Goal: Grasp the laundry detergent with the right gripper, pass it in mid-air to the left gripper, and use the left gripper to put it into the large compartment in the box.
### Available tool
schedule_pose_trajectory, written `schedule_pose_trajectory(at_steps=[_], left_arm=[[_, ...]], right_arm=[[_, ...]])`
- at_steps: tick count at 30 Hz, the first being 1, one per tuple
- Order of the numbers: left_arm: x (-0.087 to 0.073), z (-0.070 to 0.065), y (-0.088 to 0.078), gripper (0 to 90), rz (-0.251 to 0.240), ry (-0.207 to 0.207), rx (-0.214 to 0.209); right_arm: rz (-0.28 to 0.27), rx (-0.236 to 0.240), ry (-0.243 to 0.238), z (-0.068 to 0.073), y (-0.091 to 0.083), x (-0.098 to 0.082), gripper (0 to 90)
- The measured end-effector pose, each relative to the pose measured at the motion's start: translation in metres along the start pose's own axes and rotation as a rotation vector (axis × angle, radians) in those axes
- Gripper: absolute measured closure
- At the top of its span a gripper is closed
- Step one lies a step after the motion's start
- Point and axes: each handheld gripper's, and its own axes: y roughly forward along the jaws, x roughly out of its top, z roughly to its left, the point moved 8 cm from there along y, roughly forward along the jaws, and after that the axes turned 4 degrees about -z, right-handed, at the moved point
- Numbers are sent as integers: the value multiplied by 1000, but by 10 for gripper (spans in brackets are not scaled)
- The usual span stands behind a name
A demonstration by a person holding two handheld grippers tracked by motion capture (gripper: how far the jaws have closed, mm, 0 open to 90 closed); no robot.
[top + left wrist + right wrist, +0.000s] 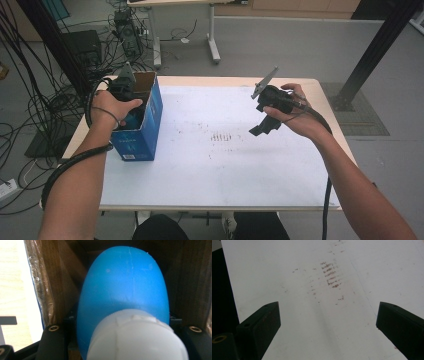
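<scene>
Left hand [111,107] at the left edge of the tabletop [220,170], reaching the left tongs [131,111] down into an open blue cardboard box [142,131]. The box stands upright near the tabletop's left edge; brown inner walls, top flaps open.

Left gripper view, inside the box: a blue rounded object [125,290] with a white ribbed end [136,337] sits between the black jaws, close to the lens. What kind of object it is cannot be told. The jaws stand on either side of it and appear to pinch it; actual contact is hidden behind the white end.

Centre of the tabletop: white sheet covering with a patch of brown smudge marks [220,136].

Right hand [295,117] above the right part of the tabletop, holding the right tongs [260,129] clear of the surface, tilted down toward the middle. Right gripper view: jaws spread wide, nothing between them, the smudge marks [331,277] ahead on the white sheet.
</scene>
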Motion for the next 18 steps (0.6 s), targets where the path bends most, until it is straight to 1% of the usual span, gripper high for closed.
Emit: schedule_pose_trajectory(at_steps=[8, 18], left_arm=[[0, 0, 0, 372, -3, 1, -1], [0, 0, 0, 371, -4, 1, 0]], right_arm=[[-2, -5, 6, -1, 0, -1, 57], [6, -1, 2, -1, 0, -1, 57]])
